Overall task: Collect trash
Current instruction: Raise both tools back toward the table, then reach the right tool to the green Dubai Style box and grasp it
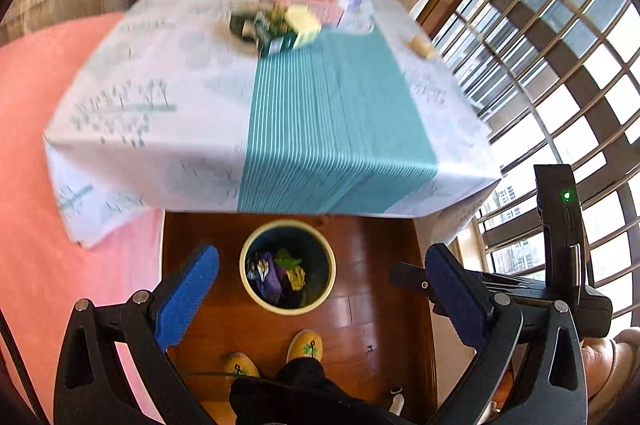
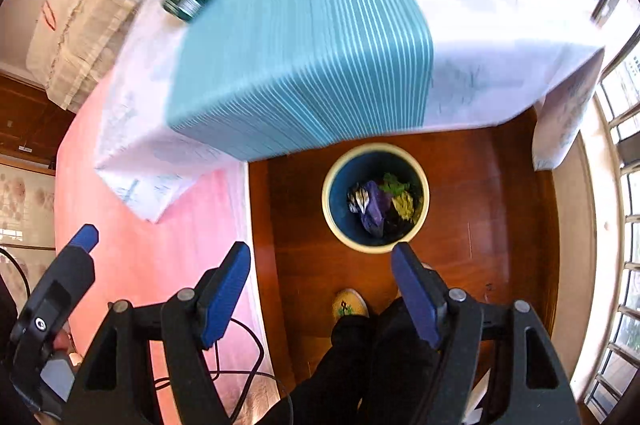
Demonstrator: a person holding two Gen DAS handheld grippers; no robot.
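Holding both released and empty, left hand-held gripper (image 1: 320,299) and right hand-held gripper (image 2: 322,291), above the bin (image 2: 334,221); trash (image 1: 276,25) waits on the bench (image 1: 160,65).

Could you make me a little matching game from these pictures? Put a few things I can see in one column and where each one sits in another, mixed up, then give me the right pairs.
Things:
1. trash bin
2. green box
3. yellow slippers
4. pink rug

Places:
A. on the person's feet, nearest the camera
B. on the tablecloth, at the far end of the table
C. on the wooden floor, just in front of the table
D. on the floor, left of the table

Pairs: 1-C, 2-B, 3-A, 4-D
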